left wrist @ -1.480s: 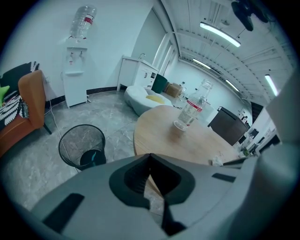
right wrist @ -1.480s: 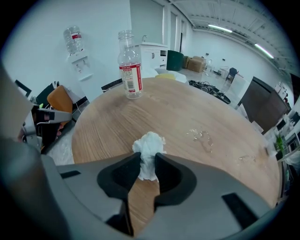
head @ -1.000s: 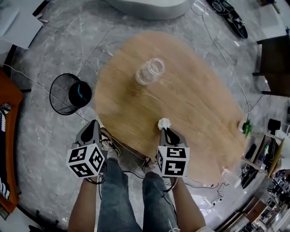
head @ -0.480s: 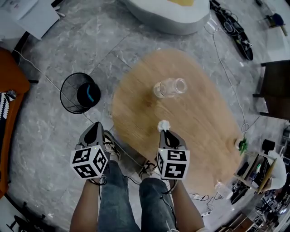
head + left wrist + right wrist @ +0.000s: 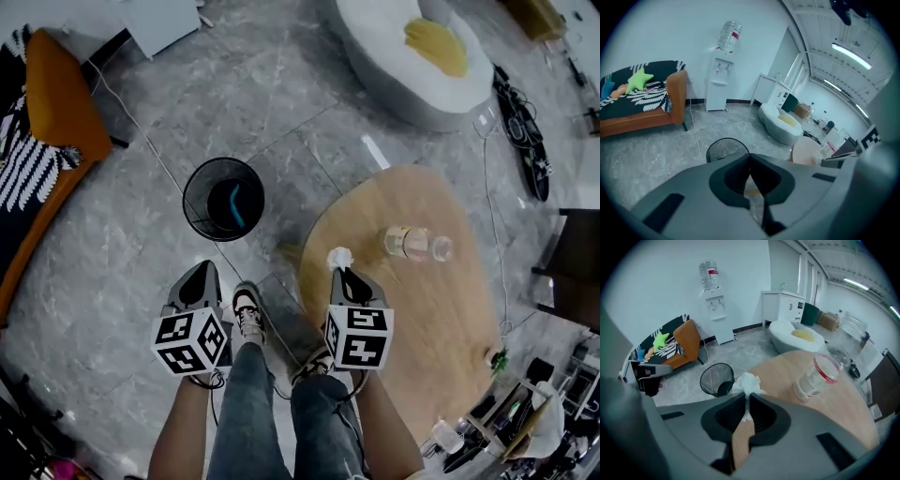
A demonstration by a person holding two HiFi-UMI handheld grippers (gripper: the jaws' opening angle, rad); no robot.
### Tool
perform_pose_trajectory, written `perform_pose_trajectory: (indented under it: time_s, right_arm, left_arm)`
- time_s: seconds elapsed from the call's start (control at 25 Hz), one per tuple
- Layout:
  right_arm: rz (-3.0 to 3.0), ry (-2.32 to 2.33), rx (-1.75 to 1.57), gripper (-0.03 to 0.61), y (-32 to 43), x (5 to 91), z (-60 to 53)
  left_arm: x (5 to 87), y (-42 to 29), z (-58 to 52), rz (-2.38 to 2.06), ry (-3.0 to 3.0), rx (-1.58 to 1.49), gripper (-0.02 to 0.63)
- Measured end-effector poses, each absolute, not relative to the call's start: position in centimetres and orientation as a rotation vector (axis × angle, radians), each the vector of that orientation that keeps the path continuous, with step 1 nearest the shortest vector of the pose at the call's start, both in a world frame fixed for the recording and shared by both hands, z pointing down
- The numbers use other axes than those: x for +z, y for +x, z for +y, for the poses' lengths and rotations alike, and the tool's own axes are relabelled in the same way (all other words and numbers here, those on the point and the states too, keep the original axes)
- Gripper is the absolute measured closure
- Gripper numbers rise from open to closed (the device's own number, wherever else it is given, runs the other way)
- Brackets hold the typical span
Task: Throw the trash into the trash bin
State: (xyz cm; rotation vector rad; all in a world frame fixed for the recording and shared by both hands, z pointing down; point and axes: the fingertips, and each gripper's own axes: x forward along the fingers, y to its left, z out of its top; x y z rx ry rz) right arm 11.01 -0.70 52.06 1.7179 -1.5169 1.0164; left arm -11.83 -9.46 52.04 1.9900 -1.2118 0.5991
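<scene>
Trash bin (image 5: 190, 211), black mesh, stands on the grey floor just left of the oval wood surface (image 5: 422, 309), w/ something blue inside. R gripper (image 5: 340, 270) hangs over the surface's near-left edge, fingers clamped on the trash. L gripper (image 5: 203, 269) is over the floor on the near side of the bin, fingers together. Clear jar (image 5: 417, 244) lies on its side on the surface. The trash, a white tissue wad (image 5: 339, 254), pokes past the R tips, not yet at the bin.
</scene>
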Motion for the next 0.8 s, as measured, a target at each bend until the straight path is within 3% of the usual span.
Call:
perform_pose_trajectory:
  time_s: [0.44, 0.8]
  right_arm:
    - [-1.669, 1.561, 0.973, 0.549, 2.1, 53.1, -10.5]
    - [-1.691, 1.448, 0.998, 0.548, -4.2, 60.4, -15.9]
  left_arm:
    - [52.5, -21.0, -13.2, -1.352, 1.879, 0.576, 0.623]
    - [57.8, -24.8, -14.9, -1.332, 1.806, 0.621, 0.623]
